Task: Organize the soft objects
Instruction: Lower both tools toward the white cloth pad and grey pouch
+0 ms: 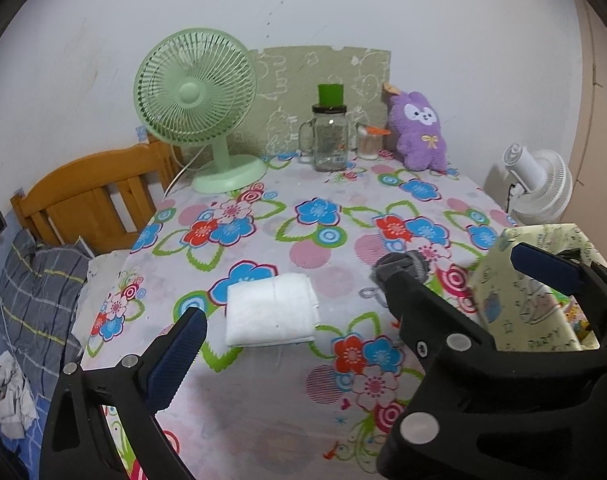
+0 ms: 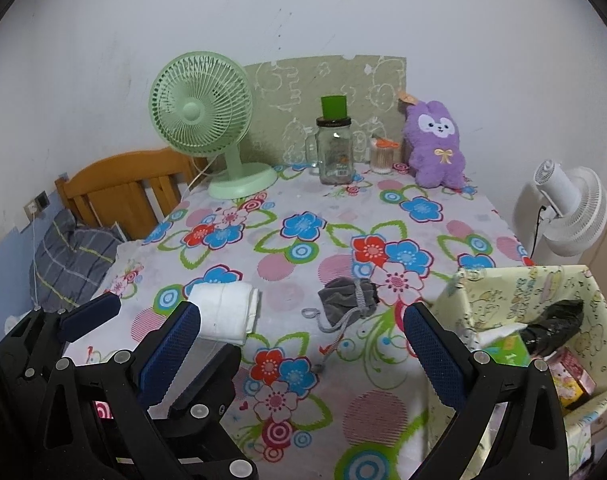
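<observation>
A folded white cloth (image 1: 272, 309) lies on the flowered table; it also shows in the right wrist view (image 2: 227, 312). A grey drawstring pouch (image 2: 348, 298) lies to its right, partly hidden by the right gripper in the left wrist view (image 1: 403, 266). A purple plush bunny (image 1: 419, 132) stands at the back (image 2: 437, 144). A pale yellow fabric box (image 2: 543, 320) sits at the table's right edge (image 1: 535, 280). My left gripper (image 1: 383, 332) is open and empty above the near table. My right gripper (image 2: 303, 344) is open and empty, in front of the pouch.
A green desk fan (image 1: 199, 112), a glass jar with a green lid (image 1: 330, 136) and a small cotton-swab jar (image 1: 370, 142) stand at the back. A white fan (image 2: 571, 208) stands right of the table. A wooden bed frame (image 1: 95, 196) and grey bedding (image 1: 39, 292) are left.
</observation>
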A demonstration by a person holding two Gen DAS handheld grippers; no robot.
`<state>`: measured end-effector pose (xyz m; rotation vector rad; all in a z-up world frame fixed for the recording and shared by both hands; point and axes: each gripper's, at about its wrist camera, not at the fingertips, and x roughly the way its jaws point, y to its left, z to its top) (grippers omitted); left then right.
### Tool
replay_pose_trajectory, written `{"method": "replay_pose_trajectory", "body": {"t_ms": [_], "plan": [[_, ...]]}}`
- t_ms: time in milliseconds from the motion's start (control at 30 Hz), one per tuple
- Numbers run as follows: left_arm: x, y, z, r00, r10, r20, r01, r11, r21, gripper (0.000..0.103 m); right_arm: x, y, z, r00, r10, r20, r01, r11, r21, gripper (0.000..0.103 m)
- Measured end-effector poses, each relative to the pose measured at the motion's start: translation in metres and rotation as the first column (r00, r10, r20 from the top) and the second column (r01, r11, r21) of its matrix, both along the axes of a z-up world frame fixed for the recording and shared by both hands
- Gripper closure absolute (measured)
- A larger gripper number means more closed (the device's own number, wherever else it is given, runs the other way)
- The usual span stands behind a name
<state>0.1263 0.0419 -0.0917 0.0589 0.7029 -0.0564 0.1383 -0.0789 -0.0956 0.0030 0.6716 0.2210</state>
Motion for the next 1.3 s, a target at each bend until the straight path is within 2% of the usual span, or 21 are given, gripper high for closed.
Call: {"method": "replay_pose_trajectory", "body": {"t_ms": [433,1033,1300], "plan": [[0.039,0.016,-0.025,0.997,0.028,-0.076,-0.031,0.999,-0.035,0.004,0.037,0.008,-0.024,0.998,-0.05,-0.046,0.05,0.999,0.004,0.007],[0.09,0.022,-0.07,0.979,0.026,-0.203,-0.04,0.997,-0.065,0.006,0.084,0.007,-0.069,0.983,-0.122,-0.136,0.122,0.993,-0.011,0.007],[0.099,0.025,-0.08,0.976,0.063,-0.208,-0.073,0.996,-0.041,0.006,0.098,0.009,-0.083,0.977,-0.135,-0.164,0.132,0.991,-0.027,0.007]]}}
